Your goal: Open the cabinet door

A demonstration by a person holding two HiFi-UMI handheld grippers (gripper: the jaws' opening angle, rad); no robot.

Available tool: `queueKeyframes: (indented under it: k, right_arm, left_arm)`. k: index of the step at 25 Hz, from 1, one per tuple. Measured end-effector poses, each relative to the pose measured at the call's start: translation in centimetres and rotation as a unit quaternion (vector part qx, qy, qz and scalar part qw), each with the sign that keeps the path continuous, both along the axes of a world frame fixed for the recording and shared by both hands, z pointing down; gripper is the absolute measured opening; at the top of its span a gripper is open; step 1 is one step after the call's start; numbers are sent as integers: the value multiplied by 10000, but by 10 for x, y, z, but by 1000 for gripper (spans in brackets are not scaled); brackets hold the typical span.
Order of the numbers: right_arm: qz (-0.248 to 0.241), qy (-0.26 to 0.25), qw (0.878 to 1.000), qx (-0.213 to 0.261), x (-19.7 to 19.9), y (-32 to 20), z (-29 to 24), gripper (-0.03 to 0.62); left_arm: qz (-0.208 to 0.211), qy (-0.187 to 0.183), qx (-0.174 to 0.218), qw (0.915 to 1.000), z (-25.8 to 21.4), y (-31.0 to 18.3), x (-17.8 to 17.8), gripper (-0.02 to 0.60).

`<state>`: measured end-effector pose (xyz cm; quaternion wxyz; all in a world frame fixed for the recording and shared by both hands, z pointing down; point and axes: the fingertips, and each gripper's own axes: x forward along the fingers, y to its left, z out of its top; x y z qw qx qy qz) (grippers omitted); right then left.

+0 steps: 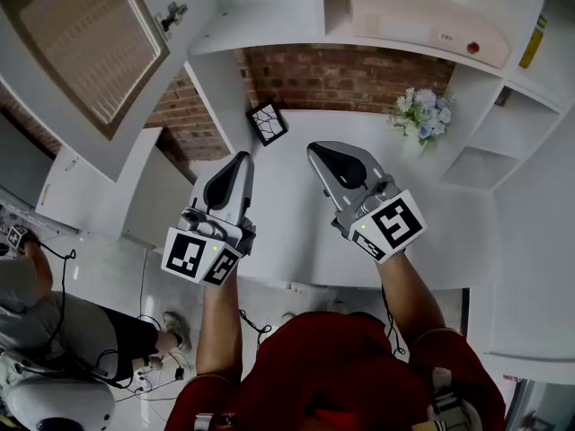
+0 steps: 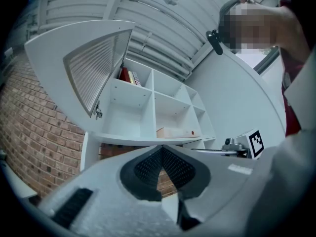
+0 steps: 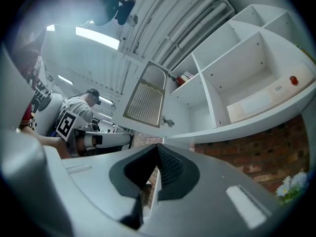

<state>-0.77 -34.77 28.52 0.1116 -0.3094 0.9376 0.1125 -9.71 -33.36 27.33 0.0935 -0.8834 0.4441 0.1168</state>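
Observation:
The white cabinet door (image 1: 85, 43) with a slatted panel stands swung wide open at the upper left, hinged to the wall cabinet; it also shows as the door (image 2: 94, 68) and the door (image 3: 145, 95) in the two gripper views. My left gripper (image 1: 241, 160) and right gripper (image 1: 319, 151) hover side by side over the white counter (image 1: 296, 241), below the cabinet and apart from the door. The jaws of the left gripper (image 2: 160, 149) meet at their tips with nothing between them. The right gripper (image 3: 157, 149) is likewise shut and empty.
A small framed picture (image 1: 267, 122) and a flower bunch (image 1: 422, 113) stand at the counter's back against the brick wall (image 1: 332, 74). A pale box with a red button (image 1: 422, 21) lies on the open shelf above. A seated person (image 1: 54, 321) is at the lower left.

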Motion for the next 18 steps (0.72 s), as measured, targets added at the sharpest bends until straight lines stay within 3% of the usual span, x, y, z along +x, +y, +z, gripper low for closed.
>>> queueKeyframes:
  k: [18]
  right_arm:
    - [29, 34, 10000, -43, -1, -1, 4, 11]
  left_arm:
    - [45, 26, -43, 10000, 3, -2, -2, 0]
